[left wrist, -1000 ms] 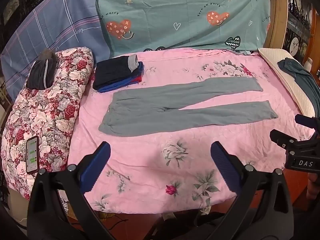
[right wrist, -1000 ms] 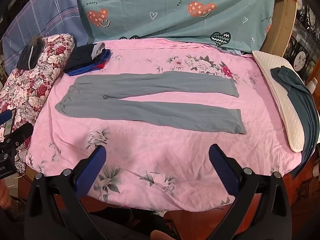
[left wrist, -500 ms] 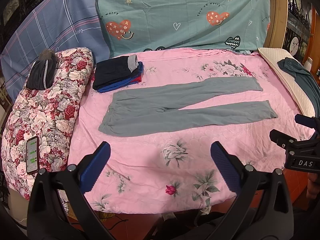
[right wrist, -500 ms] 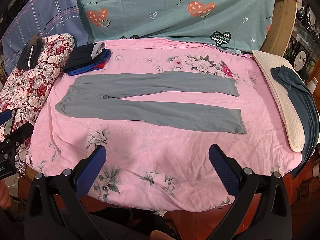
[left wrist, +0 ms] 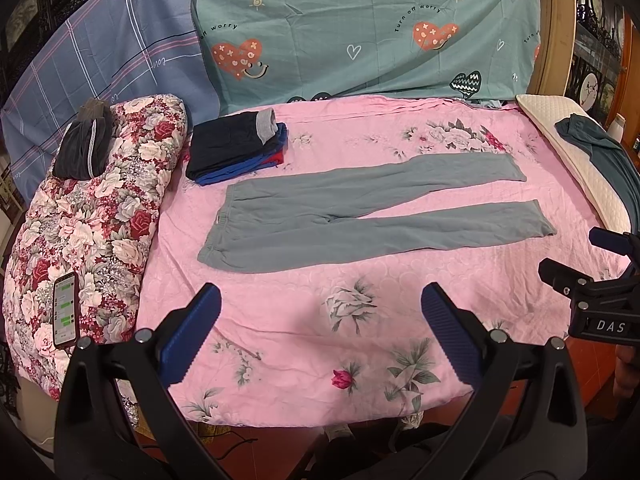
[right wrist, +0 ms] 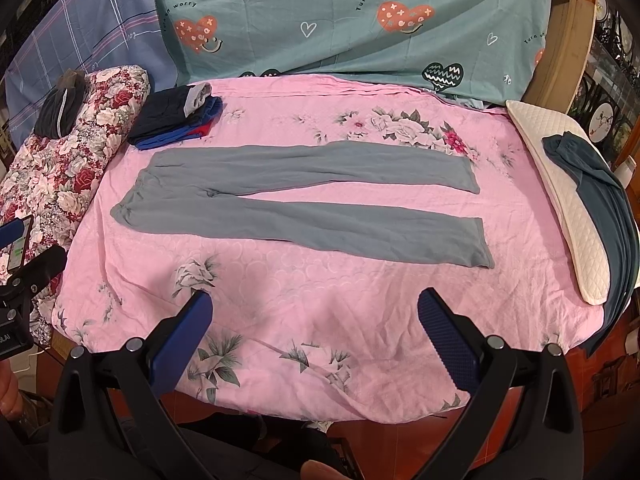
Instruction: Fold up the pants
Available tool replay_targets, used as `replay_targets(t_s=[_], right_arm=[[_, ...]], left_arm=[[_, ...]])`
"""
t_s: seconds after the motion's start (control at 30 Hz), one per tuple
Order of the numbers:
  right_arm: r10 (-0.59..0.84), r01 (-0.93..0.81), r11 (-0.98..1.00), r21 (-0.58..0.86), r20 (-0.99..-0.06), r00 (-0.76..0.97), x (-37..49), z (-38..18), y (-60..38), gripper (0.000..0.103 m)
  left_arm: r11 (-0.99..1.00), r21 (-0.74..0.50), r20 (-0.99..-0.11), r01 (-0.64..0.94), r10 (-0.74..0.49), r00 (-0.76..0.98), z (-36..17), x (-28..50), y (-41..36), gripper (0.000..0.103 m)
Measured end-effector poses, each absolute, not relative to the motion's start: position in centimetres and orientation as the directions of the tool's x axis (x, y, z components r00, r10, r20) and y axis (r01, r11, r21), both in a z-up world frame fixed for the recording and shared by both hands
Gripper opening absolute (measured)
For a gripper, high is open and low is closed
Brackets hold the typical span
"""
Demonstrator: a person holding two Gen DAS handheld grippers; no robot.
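The grey pants [left wrist: 360,208] lie flat and unfolded on the pink flowered bedsheet [left wrist: 304,320], the waistband to the left and the two legs stretched to the right, spread a little apart like a narrow V. The left gripper [left wrist: 320,312] hovers over the near edge of the bed with its blue fingers [left wrist: 192,332] wide apart and nothing between them, well apart from the pants. The right gripper [right wrist: 316,316] is also wide apart and holds nothing, above the near part of the sheet. Beside the waistband, further back, is a stack of folded dark and blue clothes [left wrist: 236,144]. On the left is a rose-patterned quilt [left wrist: 92,216] with a phone [left wrist: 66,308] lying on it. On the right edge is a white pillow [right wrist: 560,184] with a dark teal garment [right wrist: 600,192] on it.
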State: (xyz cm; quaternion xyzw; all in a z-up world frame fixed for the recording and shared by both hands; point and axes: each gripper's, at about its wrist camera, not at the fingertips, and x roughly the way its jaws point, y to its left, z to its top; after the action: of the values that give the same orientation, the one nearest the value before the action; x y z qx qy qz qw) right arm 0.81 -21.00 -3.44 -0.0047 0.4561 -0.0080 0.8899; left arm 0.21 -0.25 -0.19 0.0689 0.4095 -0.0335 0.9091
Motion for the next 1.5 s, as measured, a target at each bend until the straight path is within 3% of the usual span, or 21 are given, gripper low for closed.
replay_targets(t_s=[1.5], right_arm=[[-0.026, 0.014, 1.000, -0.022, -0.825, 0.564, 2.2, -4.4, -21.3, 0.102]], left_arm=[[0.988, 0.094, -0.762, 0.125, -0.009, 0.647, -1.1, 1.2, -1.0, 0.101]])
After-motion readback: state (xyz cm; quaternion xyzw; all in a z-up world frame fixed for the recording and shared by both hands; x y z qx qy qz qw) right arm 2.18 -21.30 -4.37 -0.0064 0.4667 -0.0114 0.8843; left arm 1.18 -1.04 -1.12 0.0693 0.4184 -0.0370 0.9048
